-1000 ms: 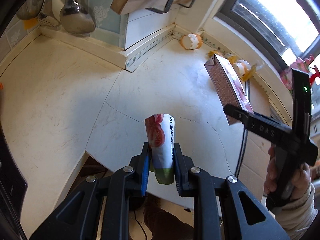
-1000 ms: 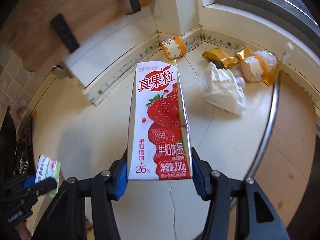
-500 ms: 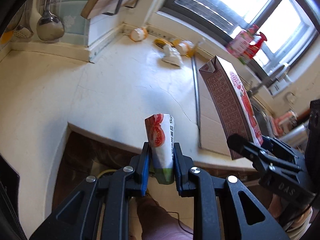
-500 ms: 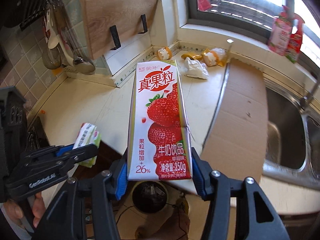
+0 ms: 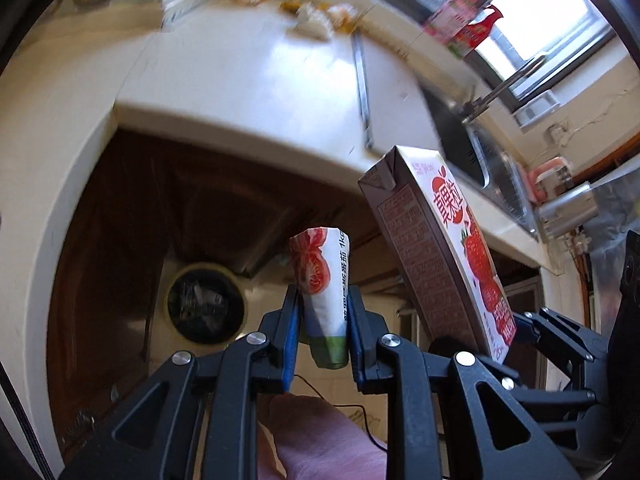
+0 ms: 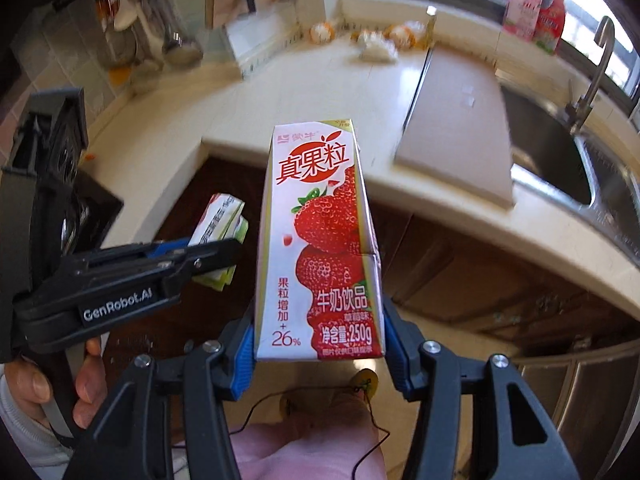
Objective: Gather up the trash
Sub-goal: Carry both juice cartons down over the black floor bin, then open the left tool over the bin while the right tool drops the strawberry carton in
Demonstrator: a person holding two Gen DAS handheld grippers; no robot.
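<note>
The left gripper [image 5: 323, 332] is clamped on a crumpled tomato-print packet [image 5: 323, 292], its blue pads pressing both sides of the packet's lower half while the folded top sticks up between the fingers. From this wrist view the packet hangs out past the pale countertop [image 5: 224, 92], over the dark cabinet front and the floor; a round bin [image 5: 205, 307] with dark contents sits on the floor at about nine o'clock from the packet, near it but not beneath it. The right gripper [image 6: 319, 344] grips a tall strawberry milk carton [image 6: 320, 240] by its base, pads tight against the two narrow sides, the carton standing upright along the fingers. In the left view the same carton leans in at three o'clock of the packet, close beside it without touching. In the right view the left gripper reaches in from nine o'clock with the packet's green-and-white end showing beyond its jaws, and a hand [image 6: 60, 384] holds its handle at the lower left. More litter [image 6: 376, 46] lies on the counter far behind, at twelve o'clock of the carton, near the window corner: a white crumpled wrapper and some orange-and-gold pieces, blurred. A sink [image 6: 560, 152] with a tap lies at two o'clock, beside a board [image 6: 452, 120] on the counter.
</note>
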